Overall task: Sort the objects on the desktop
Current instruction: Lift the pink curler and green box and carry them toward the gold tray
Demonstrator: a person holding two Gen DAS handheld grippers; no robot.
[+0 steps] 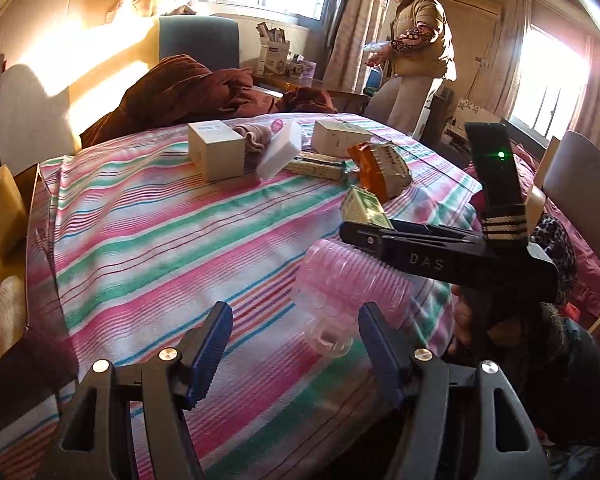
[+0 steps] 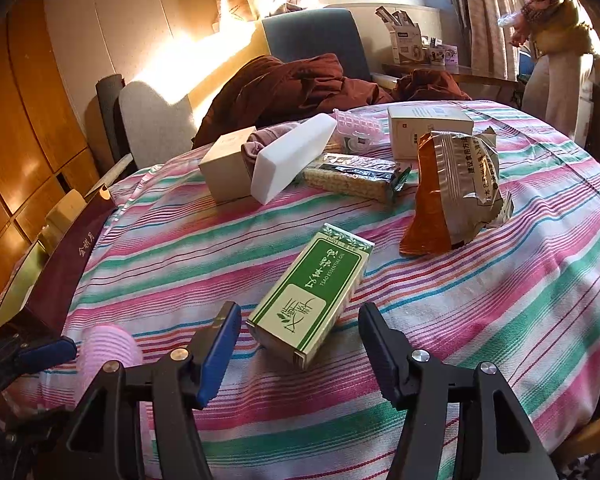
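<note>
- While both tools hover over the round table with its pink, green and white striped cloth (image 2: 500, 280), nothing is gripped: the left gripper (image 1: 296, 344) and right gripper (image 2: 300, 344) each show blue-padded fingers spread wide.
- Green-and-cream oblong cardboard carton (image 2: 312, 292): lies flat near the table's near edge, its near end between the right fingers, apparently untouched.
- Pink ribbed translucent plastic cup stack (image 1: 340, 292): lies on its side near the near edge, just ahead of the left gripper, leaning toward its right-hand finger (image 1: 376, 344); contact cannot be told.
- Far half of the table: beige cardboard box (image 2: 224, 168), white foam block (image 2: 292, 156), foil-wrapped biscuit pack (image 2: 356, 178), orange-and-silver foil pouch (image 2: 452, 192), second pale flat box (image 2: 428, 124).
- Left edge: dark maroon open carton (image 2: 64, 276), seemingly a sorting bin.
- Background: a person standing by the window (image 1: 416, 40).
- Step judged in hand: approach, pre-grasp on two items.
- Next move calls for: advancing the right fingers along the carton's long sides, then closing; centring the left on the ribbed stack.
</note>
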